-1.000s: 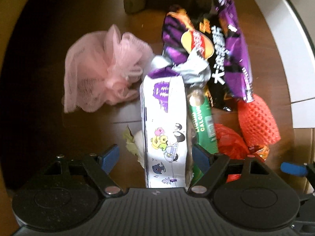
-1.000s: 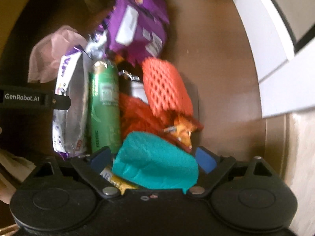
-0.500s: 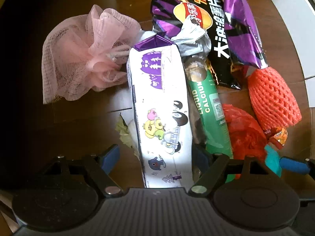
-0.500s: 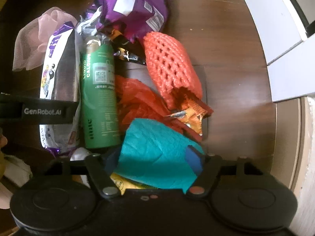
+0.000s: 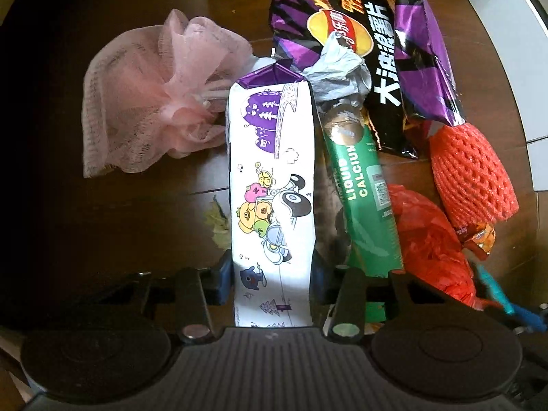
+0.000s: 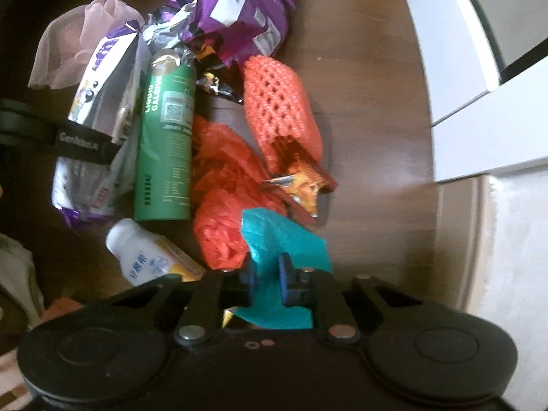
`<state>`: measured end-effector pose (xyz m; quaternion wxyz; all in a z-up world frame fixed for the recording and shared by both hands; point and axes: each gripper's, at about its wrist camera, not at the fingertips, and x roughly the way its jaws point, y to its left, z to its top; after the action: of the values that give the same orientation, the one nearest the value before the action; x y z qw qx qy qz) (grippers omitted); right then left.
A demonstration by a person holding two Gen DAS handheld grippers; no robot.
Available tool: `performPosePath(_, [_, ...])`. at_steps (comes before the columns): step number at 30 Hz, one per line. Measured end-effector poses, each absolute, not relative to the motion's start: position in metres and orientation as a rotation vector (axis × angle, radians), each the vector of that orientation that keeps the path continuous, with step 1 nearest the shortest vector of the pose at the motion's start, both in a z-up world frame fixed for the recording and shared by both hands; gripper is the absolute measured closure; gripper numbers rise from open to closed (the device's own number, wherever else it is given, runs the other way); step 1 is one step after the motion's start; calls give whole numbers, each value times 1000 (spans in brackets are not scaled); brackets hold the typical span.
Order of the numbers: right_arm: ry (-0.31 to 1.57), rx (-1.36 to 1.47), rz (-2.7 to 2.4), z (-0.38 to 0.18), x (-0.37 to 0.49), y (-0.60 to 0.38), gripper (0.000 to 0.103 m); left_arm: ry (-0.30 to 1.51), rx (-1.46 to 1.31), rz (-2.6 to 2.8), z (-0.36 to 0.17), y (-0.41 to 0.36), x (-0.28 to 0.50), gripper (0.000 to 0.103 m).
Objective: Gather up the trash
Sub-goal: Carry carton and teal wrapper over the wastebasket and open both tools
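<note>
A pile of trash lies on a dark wooden table. My left gripper (image 5: 270, 277) is shut on a white and purple cartoon-printed carton (image 5: 272, 185), which also shows in the right wrist view (image 6: 99, 78). My right gripper (image 6: 265, 274) is shut on a teal wrapper (image 6: 281, 239). A green tube (image 5: 363, 198) lies right of the carton. Around them lie a purple chip bag (image 5: 376, 51), an orange foam net (image 6: 277, 106), a red plastic bag (image 6: 222, 185) and a pink mesh puff (image 5: 154, 102).
A small white bottle (image 6: 144, 257) lies left of my right gripper. An orange snack wrapper (image 6: 301, 185) sits at the net's open end. White furniture (image 6: 462, 68) borders the table on the right. A yellowish scrap (image 5: 215, 219) lies left of the carton.
Both grippers went from open to shut: the left closed on the carton, the right closed on the teal wrapper. Both cameras drew back, showing more of the pile and the white bottle.
</note>
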<state>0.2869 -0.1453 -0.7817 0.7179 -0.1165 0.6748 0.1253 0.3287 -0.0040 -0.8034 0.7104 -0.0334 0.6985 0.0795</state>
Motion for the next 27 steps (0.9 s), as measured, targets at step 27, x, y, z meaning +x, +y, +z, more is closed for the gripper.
performPosePath(27, [1032, -37, 341, -588, 290, -173, 101, 1181, -241, 259, -600, 38, 306, 60])
